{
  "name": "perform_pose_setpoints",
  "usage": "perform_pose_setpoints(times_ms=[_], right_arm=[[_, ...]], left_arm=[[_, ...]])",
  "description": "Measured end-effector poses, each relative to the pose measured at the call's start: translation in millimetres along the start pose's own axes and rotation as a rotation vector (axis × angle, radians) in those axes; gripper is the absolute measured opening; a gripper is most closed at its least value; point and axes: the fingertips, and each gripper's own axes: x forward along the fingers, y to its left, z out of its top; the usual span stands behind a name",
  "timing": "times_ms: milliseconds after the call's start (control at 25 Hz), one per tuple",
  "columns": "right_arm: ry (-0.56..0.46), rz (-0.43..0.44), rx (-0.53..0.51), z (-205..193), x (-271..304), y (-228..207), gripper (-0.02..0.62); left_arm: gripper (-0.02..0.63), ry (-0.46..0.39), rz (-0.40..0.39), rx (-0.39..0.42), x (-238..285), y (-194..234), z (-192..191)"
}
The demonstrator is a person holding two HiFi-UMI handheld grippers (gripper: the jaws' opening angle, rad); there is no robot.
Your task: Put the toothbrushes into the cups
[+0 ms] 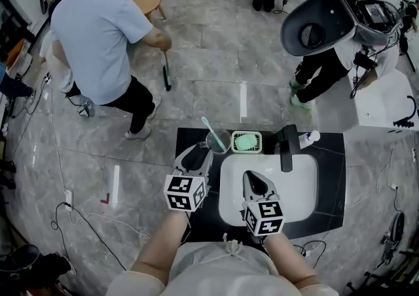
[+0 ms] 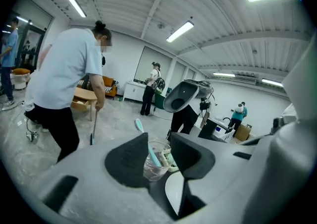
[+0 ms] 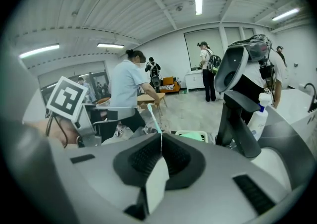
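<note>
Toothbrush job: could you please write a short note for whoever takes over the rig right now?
Left gripper: open, empty, the clear cup just ahead of its jaws.
Right gripper: shut, empty, over the sink.
Done: the teal toothbrush stands head-up in the cup on the counter.
Left: no other toothbrush or cup is in view; check before stopping.

The sink (image 1: 298, 183) lies open on its right half. Along the far edge the cup (image 1: 219, 141) with its toothbrush (image 1: 208, 128), the soap dish (image 1: 234, 143), the tap (image 1: 286, 150) and a bottle (image 1: 309, 137) stand close together, leaving narrow gaps. The right strip of the counter (image 1: 330, 177) is free.
</note>
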Motion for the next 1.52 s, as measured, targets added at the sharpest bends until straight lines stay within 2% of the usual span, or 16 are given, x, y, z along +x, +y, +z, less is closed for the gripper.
perform_pose_setpoints(times_ms=[80, 200, 280, 600, 880, 1520], right_arm=[[-0.015, 0.013, -0.016, 4.8, -5.7, 3.6, 0.028], [-0.039, 0.036, -0.043, 13.4, -14.6, 10.7, 0.028], [-0.057, 0.048, -0.065, 19.1, -22.2, 14.2, 0.028], [-0.104, 0.097, -0.109, 21.2, -51.0, 22.2, 0.028], [-0.126, 0.111, -0.145, 21.1, -69.0, 18.2, 0.026], [-0.181, 0.124, -0.172, 31.7, -86.4, 10.2, 0.026]], left_arm=[[0.101, -0.025, 0.004, 0.03, -15.6, -10.7, 6.8], [0.043, -0.062, 0.007, 0.059, -37.4, -24.8, 18.2], [0.028, -0.083, 0.008, 0.079, -50.7, -35.0, 25.1], [0.019, -0.113, -0.001, 0.094, -98.6, -81.4, 22.9], [0.018, -0.103, -0.022, 0.095, -109.0, -115.8, 11.7], [0.018, -0.128, -0.039, 0.104, -104.5, -136.0, 17.8]])
